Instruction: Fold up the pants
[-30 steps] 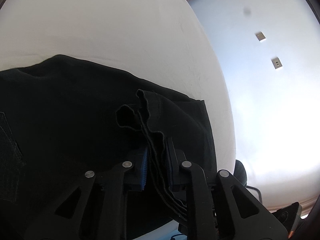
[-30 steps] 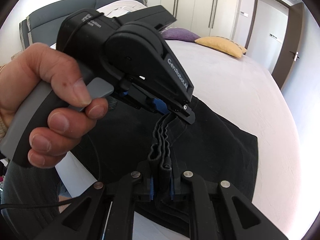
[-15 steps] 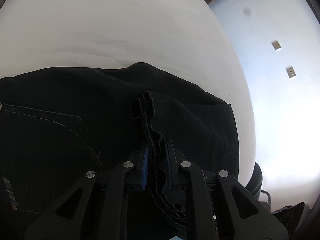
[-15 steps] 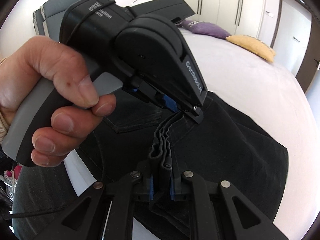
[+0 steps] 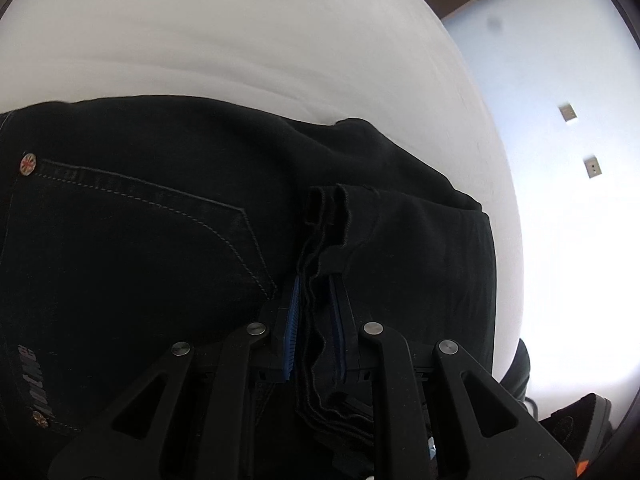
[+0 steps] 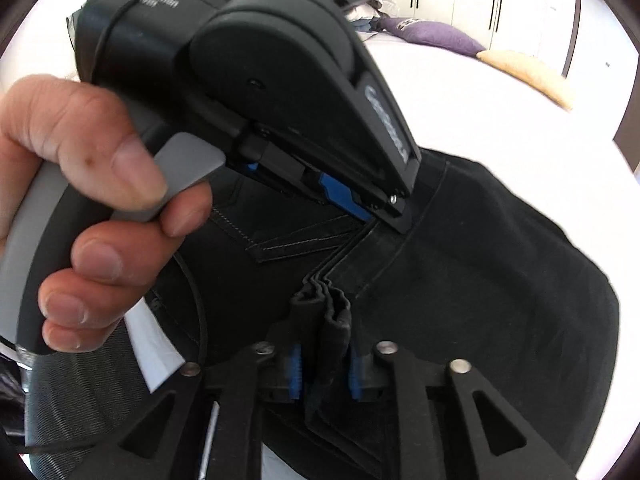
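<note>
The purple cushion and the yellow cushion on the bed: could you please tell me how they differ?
The purple cushion lies farther back, near the wardrobe doors; the yellow cushion lies nearer the camera and farther right, by the bed's edge. The purple one looks plumper, the yellow one flatter and longer. Both rest on the white bed, clear of the black pants.

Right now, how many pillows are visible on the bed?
2: a purple pillow at the far end of the bed, and a yellow pillow just right of it. The left gripper may hide others.
</note>
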`<act>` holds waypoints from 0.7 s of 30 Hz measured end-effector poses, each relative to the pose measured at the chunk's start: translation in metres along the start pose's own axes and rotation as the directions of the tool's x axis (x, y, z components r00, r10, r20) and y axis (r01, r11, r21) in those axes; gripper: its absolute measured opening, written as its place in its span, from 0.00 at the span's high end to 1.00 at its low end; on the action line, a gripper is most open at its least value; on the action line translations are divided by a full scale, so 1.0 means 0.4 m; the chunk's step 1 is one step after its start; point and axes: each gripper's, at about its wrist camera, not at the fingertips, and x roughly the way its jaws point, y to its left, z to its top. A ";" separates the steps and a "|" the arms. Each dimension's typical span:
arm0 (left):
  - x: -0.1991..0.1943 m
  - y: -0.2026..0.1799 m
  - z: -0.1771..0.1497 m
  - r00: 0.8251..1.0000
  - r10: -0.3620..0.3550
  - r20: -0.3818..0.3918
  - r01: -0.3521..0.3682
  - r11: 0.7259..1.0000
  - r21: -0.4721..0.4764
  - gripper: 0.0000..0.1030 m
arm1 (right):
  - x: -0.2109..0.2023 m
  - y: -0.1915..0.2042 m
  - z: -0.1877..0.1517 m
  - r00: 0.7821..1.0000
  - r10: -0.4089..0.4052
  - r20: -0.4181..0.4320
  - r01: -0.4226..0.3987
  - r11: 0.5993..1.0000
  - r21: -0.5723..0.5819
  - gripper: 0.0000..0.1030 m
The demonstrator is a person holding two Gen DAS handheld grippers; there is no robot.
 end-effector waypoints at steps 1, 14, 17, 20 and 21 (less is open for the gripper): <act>-0.002 0.027 -0.031 1.000 -0.002 0.005 0.002 1.000 -0.009 0.86 | -0.004 -0.014 0.000 0.999 0.033 -0.002 -0.033 0.999 0.013 0.54; -0.063 -0.136 -0.141 0.980 0.165 0.113 -0.184 0.965 0.189 0.86 | -0.256 -0.528 -0.149 0.893 0.330 0.307 -0.444 0.761 0.473 0.45; 0.008 -0.132 -0.179 0.983 0.174 0.051 -0.181 0.969 0.171 0.86 | -0.240 -0.684 -0.186 0.873 0.326 0.362 -0.486 0.636 0.599 0.48; 0.026 -0.116 -0.212 0.981 0.180 0.078 -0.192 0.965 0.181 0.86 | -0.229 -0.767 -0.183 0.846 0.357 0.395 -0.532 0.576 0.620 0.49; 0.024 -0.111 -0.219 0.981 0.176 0.081 -0.188 0.966 0.178 0.86 | -0.210 -0.789 -0.180 0.837 0.372 0.401 -0.547 0.557 0.625 0.49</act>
